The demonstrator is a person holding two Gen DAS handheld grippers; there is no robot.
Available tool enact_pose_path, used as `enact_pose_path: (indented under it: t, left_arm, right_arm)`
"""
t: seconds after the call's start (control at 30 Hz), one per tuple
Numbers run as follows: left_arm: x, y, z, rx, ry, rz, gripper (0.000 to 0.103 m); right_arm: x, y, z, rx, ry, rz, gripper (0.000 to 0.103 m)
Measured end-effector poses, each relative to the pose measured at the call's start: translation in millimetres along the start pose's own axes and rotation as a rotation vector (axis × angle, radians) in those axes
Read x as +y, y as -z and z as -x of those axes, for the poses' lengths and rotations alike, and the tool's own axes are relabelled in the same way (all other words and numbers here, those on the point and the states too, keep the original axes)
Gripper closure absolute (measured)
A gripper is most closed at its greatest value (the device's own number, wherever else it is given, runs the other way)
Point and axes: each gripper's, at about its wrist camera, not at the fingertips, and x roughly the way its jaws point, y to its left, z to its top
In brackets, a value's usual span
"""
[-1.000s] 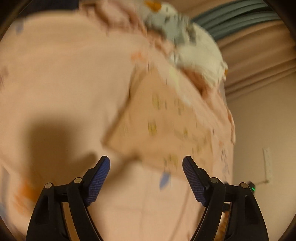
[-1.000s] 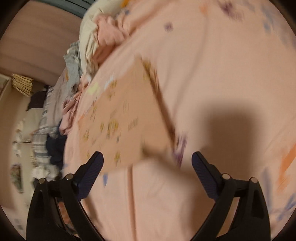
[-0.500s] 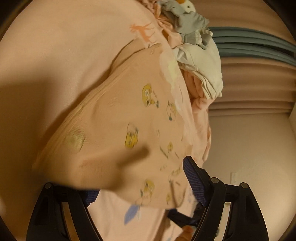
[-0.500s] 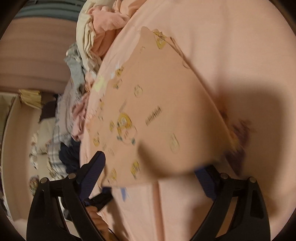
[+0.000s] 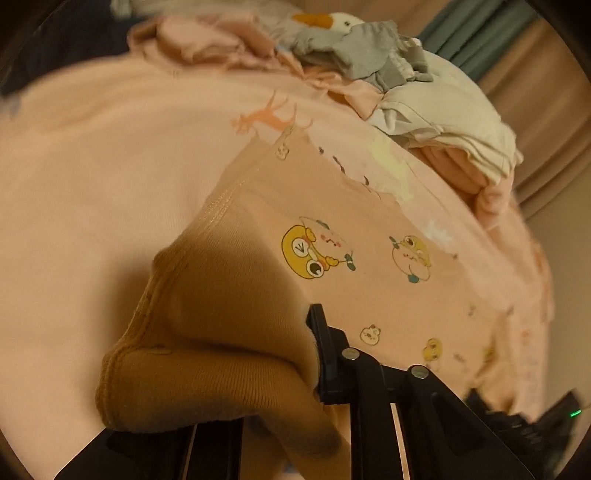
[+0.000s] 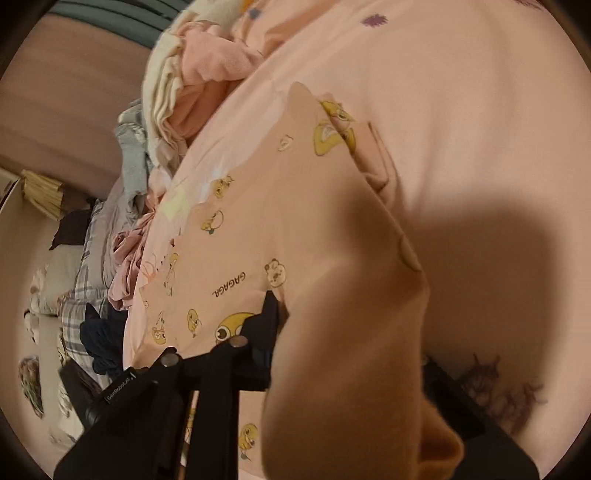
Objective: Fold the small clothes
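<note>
A small peach garment (image 5: 369, 221) printed with yellow cartoon animals lies on a pink bedsheet (image 5: 92, 166). My left gripper (image 5: 295, 350) has its jaws closing on the garment's near hemmed corner. The cloth is bunched between them and presses against the one visible finger (image 5: 319, 354), hiding the other. In the right wrist view the same garment (image 6: 258, 206) spreads away from me. My right gripper (image 6: 295, 332) is also closing, on the opposite near corner. A fold of cloth bulges over it, leaving only one finger (image 6: 271, 325) showing.
A heap of loose clothes (image 5: 424, 110) with a grey piece and a white plush duck (image 5: 332, 22) lies at the far end of the bed. The same heap (image 6: 177, 92) appears in the right wrist view, with plaid and dark cloth (image 6: 85, 295) off the bed's side.
Both grippers were wide open short of the garment. They have moved onto its near edge and closed, and the corners are now gathered and bunched between the fingers.
</note>
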Motion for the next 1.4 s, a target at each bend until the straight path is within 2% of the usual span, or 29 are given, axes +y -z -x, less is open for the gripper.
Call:
enact_pose_path:
  t: [0.03, 0.1, 0.2, 0.27, 0.33, 0.37, 0.47, 0.57, 0.6, 0.63, 0.7, 0.83, 0.87, 1.07, 1.2, 1.3, 1.4]
  left_arm:
    - [-4, 2, 8, -0.032, -0.023, -0.032, 0.091]
    - [-3, 6, 25, -0.074, 0.000, -0.081, 0.092]
    - [17, 20, 53, -0.007, 0.109, -0.054, 0.092]
    - [36, 40, 82, -0.012, 0.197, -0.046, 0.092]
    - [42, 63, 103, -0.010, 0.213, -0.076, 0.092]
    - [43, 77, 108, 0.008, 0.204, -0.118, 0.092]
    - [43, 105, 98, 0.083, 0.159, -0.170, 0.092]
    - [64, 119, 85, 0.108, 0.155, -0.126, 0.088]
    - [70, 122, 87, 0.109, 0.167, -0.113, 0.087]
    - [75, 122, 90, 0.114, 0.169, -0.104, 0.087]
    - [84, 123, 99, 0.104, 0.142, -0.098, 0.087]
    - [101, 133, 115, 0.083, 0.073, -0.120, 0.087]
    - [106, 137, 119, 0.070, 0.036, -0.124, 0.087]
    - [127, 148, 139, 0.037, -0.036, -0.163, 0.087]
    - [139, 151, 147, 0.044, -0.037, -0.135, 0.087]
    - [144, 153, 156, 0.083, 0.006, -0.102, 0.087]
    - [143, 157, 167, 0.105, 0.045, -0.101, 0.087]
  right_arm:
    - [-1, -2, 4, 0.012, -0.011, -0.011, 0.089]
    - [-2, -5, 16, 0.027, -0.075, -0.007, 0.090]
    - [-5, 0, 48, 0.016, -0.168, -0.019, 0.090]
    - [-6, 10, 72, 0.005, -0.214, 0.014, 0.090]
    - [-9, 27, 106, -0.021, -0.261, 0.066, 0.090]
    - [-9, 33, 113, -0.023, -0.258, 0.085, 0.090]
    - [-25, 65, 130, 0.015, -0.120, 0.118, 0.089]
    - [-45, 85, 124, 0.063, 0.028, 0.155, 0.088]
    - [-54, 92, 121, 0.070, 0.122, 0.160, 0.093]
    - [-60, 95, 121, 0.070, 0.141, 0.159, 0.094]
    - [-73, 97, 132, 0.049, 0.092, 0.118, 0.093]
    - [-85, 100, 150, 0.040, 0.130, 0.089, 0.092]
    - [-85, 101, 149, 0.044, 0.143, 0.087, 0.093]
    - [-88, 113, 162, 0.007, 0.221, 0.101, 0.093]
    - [-91, 119, 174, -0.021, 0.314, 0.134, 0.089]
    - [-94, 122, 183, -0.033, 0.350, 0.138, 0.082]
    - [-89, 126, 186, -0.036, 0.437, 0.161, 0.082]
